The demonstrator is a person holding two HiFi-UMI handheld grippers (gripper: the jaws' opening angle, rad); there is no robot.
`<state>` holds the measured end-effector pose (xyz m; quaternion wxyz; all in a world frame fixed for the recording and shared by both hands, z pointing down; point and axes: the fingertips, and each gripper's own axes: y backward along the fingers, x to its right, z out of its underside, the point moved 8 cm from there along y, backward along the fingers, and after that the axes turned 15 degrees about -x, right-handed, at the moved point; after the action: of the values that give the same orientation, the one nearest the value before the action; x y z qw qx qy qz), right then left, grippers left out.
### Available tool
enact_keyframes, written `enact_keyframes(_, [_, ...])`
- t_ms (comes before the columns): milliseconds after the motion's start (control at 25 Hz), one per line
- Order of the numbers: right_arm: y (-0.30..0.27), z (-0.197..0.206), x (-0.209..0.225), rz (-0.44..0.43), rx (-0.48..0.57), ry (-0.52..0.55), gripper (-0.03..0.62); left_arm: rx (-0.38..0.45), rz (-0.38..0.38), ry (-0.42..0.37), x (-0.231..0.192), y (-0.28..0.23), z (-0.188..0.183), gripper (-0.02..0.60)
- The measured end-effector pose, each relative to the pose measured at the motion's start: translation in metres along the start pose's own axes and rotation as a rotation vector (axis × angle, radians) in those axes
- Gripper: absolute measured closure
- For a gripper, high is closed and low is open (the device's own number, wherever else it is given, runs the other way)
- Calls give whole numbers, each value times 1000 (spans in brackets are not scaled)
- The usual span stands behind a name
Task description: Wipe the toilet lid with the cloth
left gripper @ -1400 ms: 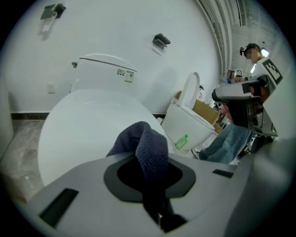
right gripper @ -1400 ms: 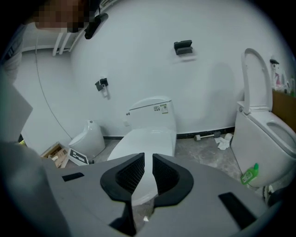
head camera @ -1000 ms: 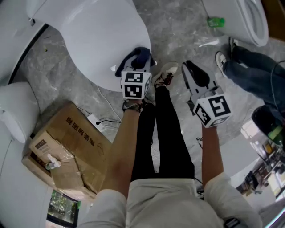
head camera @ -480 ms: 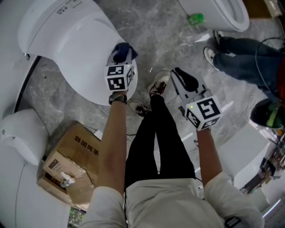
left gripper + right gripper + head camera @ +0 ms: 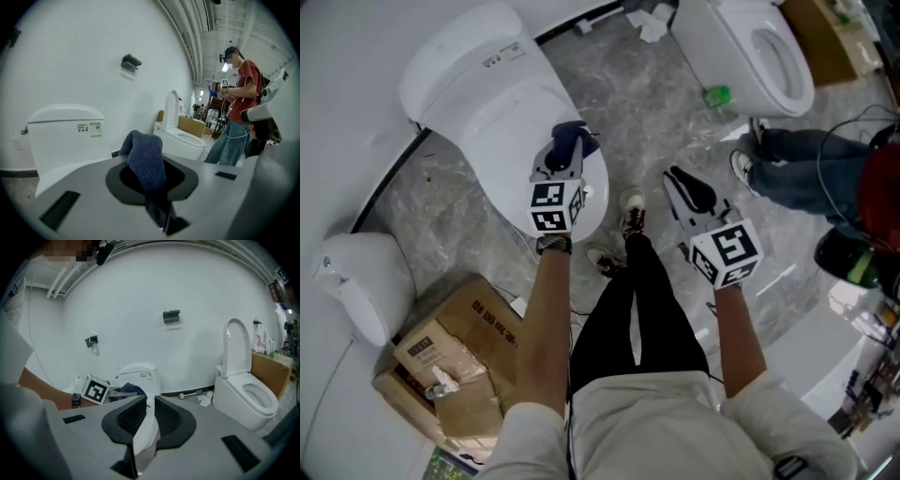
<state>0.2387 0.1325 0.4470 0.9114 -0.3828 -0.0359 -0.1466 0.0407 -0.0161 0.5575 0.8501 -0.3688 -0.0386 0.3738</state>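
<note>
The white toilet's closed lid [image 5: 492,108] fills the upper left of the head view. My left gripper [image 5: 565,157] hangs over the lid's front part and is shut on a dark blue cloth [image 5: 573,137]. In the left gripper view the cloth [image 5: 143,152] sticks up from between the jaws of the left gripper [image 5: 149,177] and drapes forward, with the toilet tank [image 5: 65,129] behind. My right gripper [image 5: 685,184] floats to the right of the toilet over the floor. In the right gripper view the right gripper [image 5: 150,408] is shut to a thin slit with nothing in it.
A cardboard box [image 5: 455,352] lies at lower left beside a white fixture [image 5: 358,286]. A second toilet with raised lid [image 5: 759,52] stands at upper right, with a green bottle [image 5: 717,95] by it. Another person's legs [image 5: 802,178] are at the right. The person's own shoes [image 5: 631,216] are below the toilet.
Both grippers have come up higher above the floor. The left one, still gripping the cloth, has lifted over the lid's front. More of the toilet and its tank shows now.
</note>
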Motion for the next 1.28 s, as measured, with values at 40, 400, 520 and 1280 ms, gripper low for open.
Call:
enact_keyframes(40, [1, -8, 1, 3, 7, 9, 522, 21, -7, -4, -1, 9, -8, 532])
enact_keyframes(400, [43, -90, -27, -42, 83, 66, 522, 160, -42, -71, 18, 120, -86, 532])
enact_keyframes(520, [53, -116, -38, -61, 101, 73, 522, 210, -59, -90, 29, 158, -105, 532])
enact_keyframes(1280, [108, -265, -114, -318, 265, 244, 534, 348, -282, -49, 36, 346, -171, 532])
